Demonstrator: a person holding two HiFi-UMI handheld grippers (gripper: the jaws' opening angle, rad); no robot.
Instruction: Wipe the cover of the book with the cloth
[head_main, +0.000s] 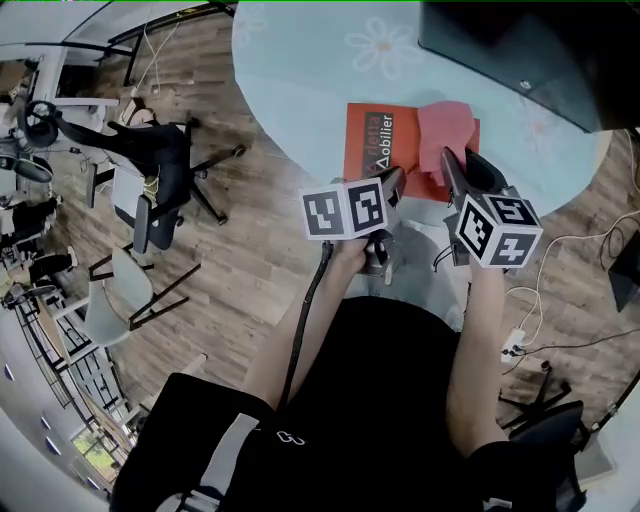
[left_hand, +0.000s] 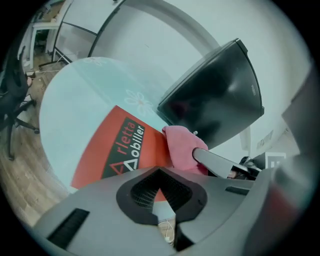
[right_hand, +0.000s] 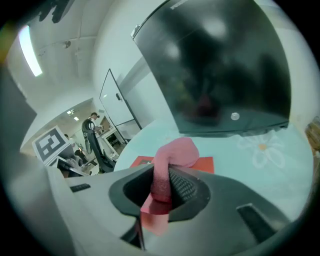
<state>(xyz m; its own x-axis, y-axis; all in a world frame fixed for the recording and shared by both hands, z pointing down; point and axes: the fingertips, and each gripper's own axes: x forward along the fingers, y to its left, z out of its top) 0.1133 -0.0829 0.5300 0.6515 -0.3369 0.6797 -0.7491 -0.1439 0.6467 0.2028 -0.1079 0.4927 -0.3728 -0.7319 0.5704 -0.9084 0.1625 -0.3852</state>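
Observation:
An orange-red book (head_main: 383, 140) with white lettering lies flat near the front edge of a round pale-blue table (head_main: 300, 60). A pink cloth (head_main: 446, 140) rests on the book's right part. My right gripper (head_main: 455, 165) is shut on the cloth's near end; in the right gripper view the cloth (right_hand: 177, 152) bulges out from between the pads above the book (right_hand: 202, 164). My left gripper (head_main: 392, 180) is shut, its tips at the book's near edge with nothing between them. The left gripper view shows the book (left_hand: 115, 145), the cloth (left_hand: 181, 147) and the left gripper (left_hand: 159, 176).
A black monitor (head_main: 520, 50) stands on the table just behind the book. Black office chairs (head_main: 160, 160) stand on the wooden floor at the left. Cables and a power strip (head_main: 515, 340) lie on the floor at the right.

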